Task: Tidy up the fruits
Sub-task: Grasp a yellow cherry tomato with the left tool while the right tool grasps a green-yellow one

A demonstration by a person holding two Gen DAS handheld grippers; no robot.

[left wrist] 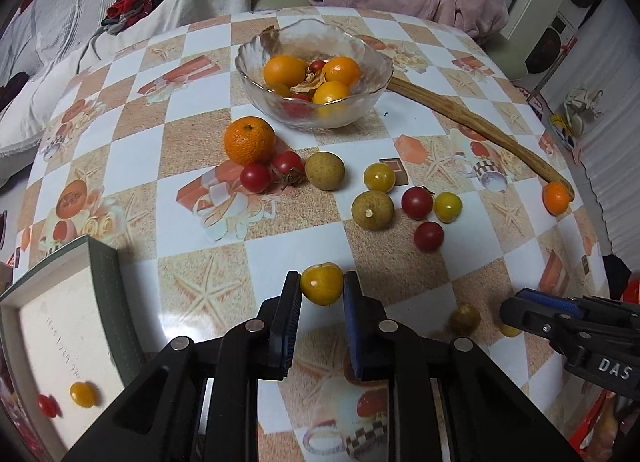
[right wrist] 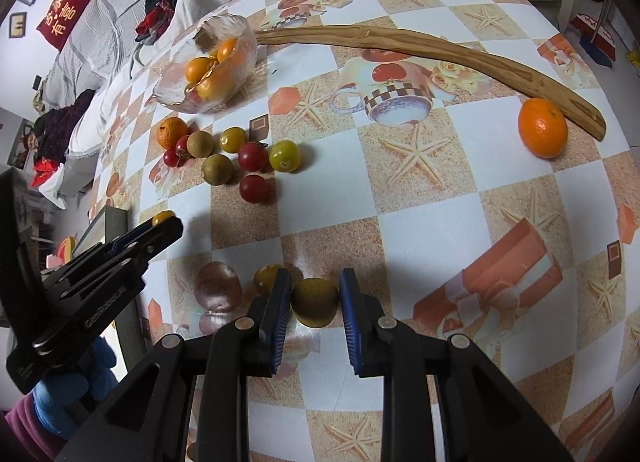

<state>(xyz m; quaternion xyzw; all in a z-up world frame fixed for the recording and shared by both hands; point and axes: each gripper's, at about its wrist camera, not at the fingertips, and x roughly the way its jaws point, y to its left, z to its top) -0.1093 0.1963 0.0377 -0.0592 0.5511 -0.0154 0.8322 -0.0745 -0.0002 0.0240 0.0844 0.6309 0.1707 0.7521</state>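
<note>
My left gripper (left wrist: 321, 285) has its jaws clamped on a yellow tomato (left wrist: 322, 284), nearside of the glass bowl (left wrist: 314, 74), prob. bound for the tray (left wrist: 64, 326) w/ matching fruit. Right gripper (right wrist: 315, 296) jaws bracket a longan (right wrist: 315, 302) on the tabletop (right wrist: 400, 202), gap on one side.

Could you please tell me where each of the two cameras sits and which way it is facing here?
Left wrist: on the left gripper, facing the glass bowl; its fingers hold a yellow tomato, right gripper at the lower right.
Right wrist: on the right gripper, facing the wooden stick; its fingers flank a brownish fruit, left gripper at left.
Shared: bowl, stick, loose fruit.
</note>
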